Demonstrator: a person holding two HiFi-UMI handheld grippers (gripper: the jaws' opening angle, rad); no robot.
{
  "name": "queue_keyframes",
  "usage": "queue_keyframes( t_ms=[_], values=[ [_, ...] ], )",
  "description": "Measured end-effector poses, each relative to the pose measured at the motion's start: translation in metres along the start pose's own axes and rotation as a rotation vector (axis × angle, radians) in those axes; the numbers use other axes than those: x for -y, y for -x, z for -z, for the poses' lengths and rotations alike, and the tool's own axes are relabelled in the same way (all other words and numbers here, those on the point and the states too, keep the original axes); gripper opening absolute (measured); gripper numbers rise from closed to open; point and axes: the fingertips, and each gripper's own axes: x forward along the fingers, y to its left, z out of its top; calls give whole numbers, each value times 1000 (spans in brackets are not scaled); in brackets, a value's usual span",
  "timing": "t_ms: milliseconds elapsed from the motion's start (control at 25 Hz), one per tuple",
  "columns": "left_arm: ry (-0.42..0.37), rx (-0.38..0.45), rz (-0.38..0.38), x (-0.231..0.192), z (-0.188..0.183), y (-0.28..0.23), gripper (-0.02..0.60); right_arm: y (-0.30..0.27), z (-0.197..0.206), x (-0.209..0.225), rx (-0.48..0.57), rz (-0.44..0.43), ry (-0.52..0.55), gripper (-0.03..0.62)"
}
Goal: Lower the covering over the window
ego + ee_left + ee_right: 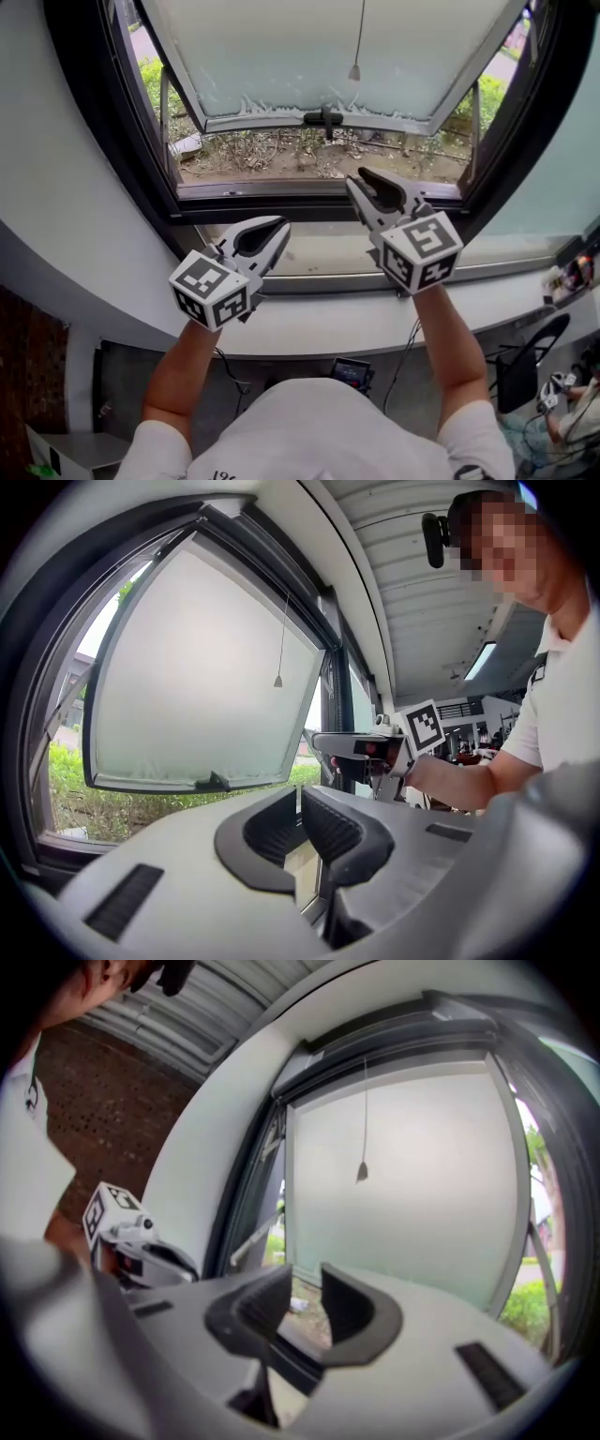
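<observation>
Ahead of the person, a dark-framed window (319,190) fills the wall, and its frosted pane (309,56) is tilted outward. Below it runs a white sill (319,323). Both grippers are held up side by side before the window. The left gripper (278,228) has its jaws together, with nothing between them. The right gripper (362,180) has its jaws apart and empty. Of the covering only a thin pull cord (357,42) shows. It hangs before the pane, above both grippers, and neither touches it.

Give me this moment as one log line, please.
left tool: shut, empty | right tool: open, empty | pull cord: untouched | window sash: open
</observation>
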Motion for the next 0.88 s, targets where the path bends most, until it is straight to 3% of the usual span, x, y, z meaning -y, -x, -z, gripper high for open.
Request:
queue_keyframes(
  t_ms=[680, 880],
  values=[
    [-144, 60, -15, -15, -71, -26, 23, -38, -96, 59, 102, 105, 122, 92],
    [-173, 71, -17, -19, -87, -33, 23, -58, -117, 77, 101, 143, 135, 118]
  ],
)
